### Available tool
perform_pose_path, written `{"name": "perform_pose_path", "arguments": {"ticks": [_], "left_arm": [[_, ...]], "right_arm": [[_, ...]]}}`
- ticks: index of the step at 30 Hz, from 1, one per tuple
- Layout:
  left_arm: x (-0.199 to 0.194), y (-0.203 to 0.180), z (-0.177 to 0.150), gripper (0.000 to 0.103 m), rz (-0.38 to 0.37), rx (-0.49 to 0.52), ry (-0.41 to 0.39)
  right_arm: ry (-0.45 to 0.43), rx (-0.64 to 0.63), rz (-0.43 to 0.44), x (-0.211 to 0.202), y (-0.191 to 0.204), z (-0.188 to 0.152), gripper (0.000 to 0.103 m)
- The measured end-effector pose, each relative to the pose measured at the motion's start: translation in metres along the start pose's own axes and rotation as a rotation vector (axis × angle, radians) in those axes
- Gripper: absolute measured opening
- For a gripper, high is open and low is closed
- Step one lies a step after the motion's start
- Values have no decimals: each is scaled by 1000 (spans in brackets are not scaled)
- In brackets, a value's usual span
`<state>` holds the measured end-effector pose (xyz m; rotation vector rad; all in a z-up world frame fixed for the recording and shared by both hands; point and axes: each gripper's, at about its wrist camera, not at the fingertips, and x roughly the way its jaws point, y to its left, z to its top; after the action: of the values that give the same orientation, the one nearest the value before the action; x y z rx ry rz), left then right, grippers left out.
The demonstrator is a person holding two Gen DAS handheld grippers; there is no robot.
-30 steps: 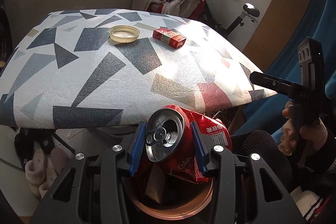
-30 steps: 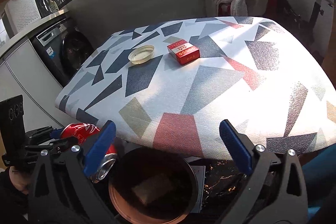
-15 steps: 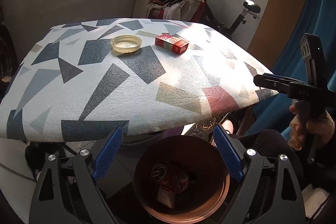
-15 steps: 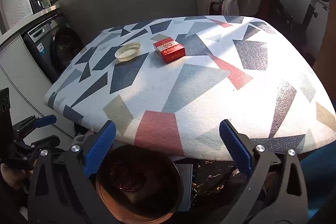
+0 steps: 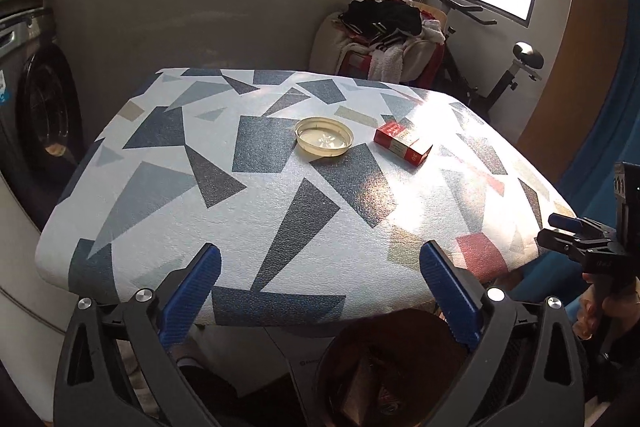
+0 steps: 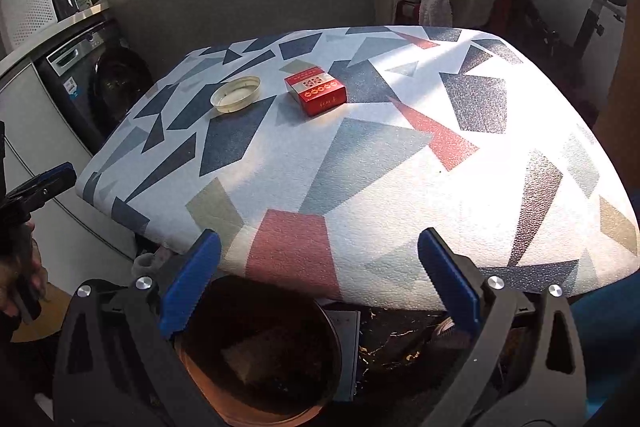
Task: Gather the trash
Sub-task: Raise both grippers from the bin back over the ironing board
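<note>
Sunlight falls across a table (image 6: 400, 163) covered in a cloth of grey, navy and red shapes, with a washing machine (image 5: 36, 107) to one side and an exercise bike (image 5: 516, 67) behind. Two pieces of trash lie near the far end: a red cigarette pack (image 6: 316, 91) and, just beside it, a shallow yellowish jar lid (image 6: 235, 94). The brown waste bin (image 6: 260, 351) stands below the near table edge, with scraps in it. The left gripper (image 5: 320, 295) is opening wide with nothing between its jaws; the right gripper (image 6: 318, 283) is spread and empty too. The next pick probably suits the pack: approach low, straddle its narrow sides, squeeze gently so the carton does not crush, then carry it over the bin before releasing.
</note>
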<state>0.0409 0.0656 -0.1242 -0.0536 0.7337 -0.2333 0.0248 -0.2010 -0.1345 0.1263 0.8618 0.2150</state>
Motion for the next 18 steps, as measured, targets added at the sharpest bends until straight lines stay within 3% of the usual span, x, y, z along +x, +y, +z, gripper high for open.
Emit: {"name": "perform_pose_path", "arguments": {"ticks": [11, 18], "left_arm": [[10, 19, 15, 97, 78, -25, -37], [26, 29, 19, 97, 82, -23, -45]], "right_arm": [[-9, -36, -42, 13, -3, 16, 97], [-8, -12, -71, 38, -15, 45, 97]]}}
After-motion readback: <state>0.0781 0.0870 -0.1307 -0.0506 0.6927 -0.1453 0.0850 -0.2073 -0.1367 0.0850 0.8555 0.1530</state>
